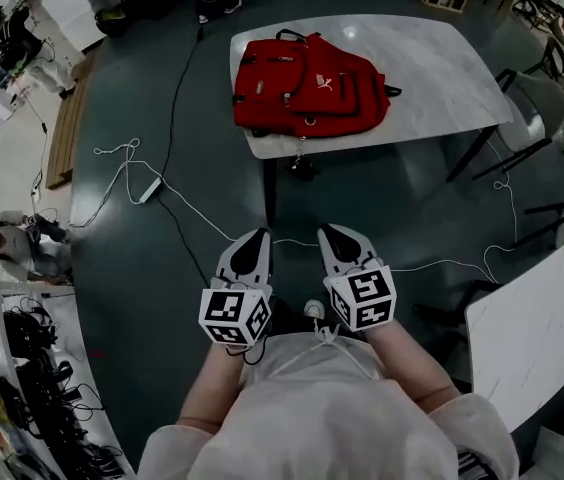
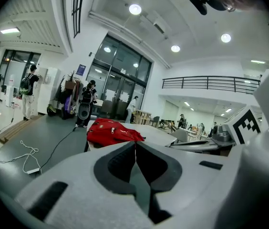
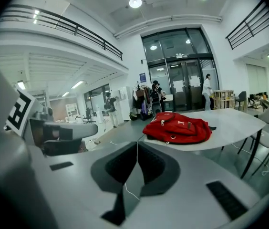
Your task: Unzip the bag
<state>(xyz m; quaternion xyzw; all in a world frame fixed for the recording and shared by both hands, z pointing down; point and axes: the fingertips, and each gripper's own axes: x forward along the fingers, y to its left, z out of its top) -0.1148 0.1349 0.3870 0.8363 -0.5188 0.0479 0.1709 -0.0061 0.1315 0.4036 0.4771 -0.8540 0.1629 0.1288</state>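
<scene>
A red backpack (image 1: 308,85) lies flat on a light marble table (image 1: 432,68), near its left end, some way ahead of me. It also shows far off in the left gripper view as the backpack (image 2: 111,130) and in the right gripper view as the backpack (image 3: 178,127). My left gripper (image 1: 259,234) and right gripper (image 1: 326,230) are held close to my body, well short of the table. Both are shut, jaw tips touching, with nothing between them.
White cables (image 1: 142,183) trail across the dark floor between me and the table. A grey chair (image 1: 542,108) stands at the table's right. A white tabletop (image 1: 527,333) sits at my right. People stand far left (image 1: 7,243) and near the glass doors (image 3: 156,97).
</scene>
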